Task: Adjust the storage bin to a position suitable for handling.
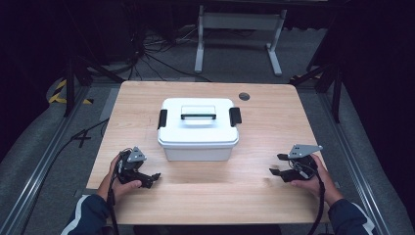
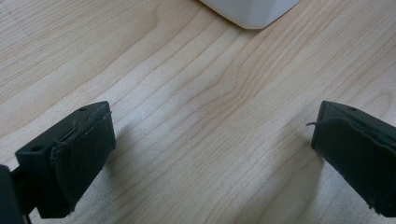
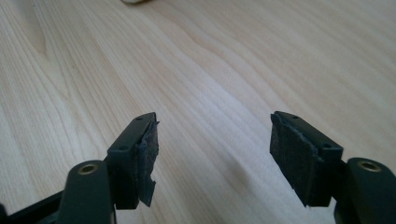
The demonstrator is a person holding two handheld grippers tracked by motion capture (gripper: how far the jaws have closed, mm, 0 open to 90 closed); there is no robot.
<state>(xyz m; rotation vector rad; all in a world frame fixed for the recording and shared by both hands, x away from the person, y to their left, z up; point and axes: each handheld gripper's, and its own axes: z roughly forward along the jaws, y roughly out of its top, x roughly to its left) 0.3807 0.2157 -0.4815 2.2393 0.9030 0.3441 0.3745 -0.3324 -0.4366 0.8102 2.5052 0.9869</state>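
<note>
A white plastic box (image 1: 198,129) with a lid, a top handle (image 1: 197,116) and a black latch at each end stands at the middle of the wooden table (image 1: 244,196). My left gripper (image 1: 152,178) rests near the table's front left, open, with nothing between its jaws; a corner of the box (image 2: 252,11) shows ahead of it. At the front right, my right gripper (image 1: 276,164) is open too and holds nothing. In the right gripper view the worn pads (image 3: 147,156) hover over bare wood.
A dark round grommet (image 1: 244,96) sits in the table's far right area. Beyond the table are a white desk frame (image 1: 240,34) and cables (image 1: 147,54) on the grey floor. Metal rails run along both sides of the table.
</note>
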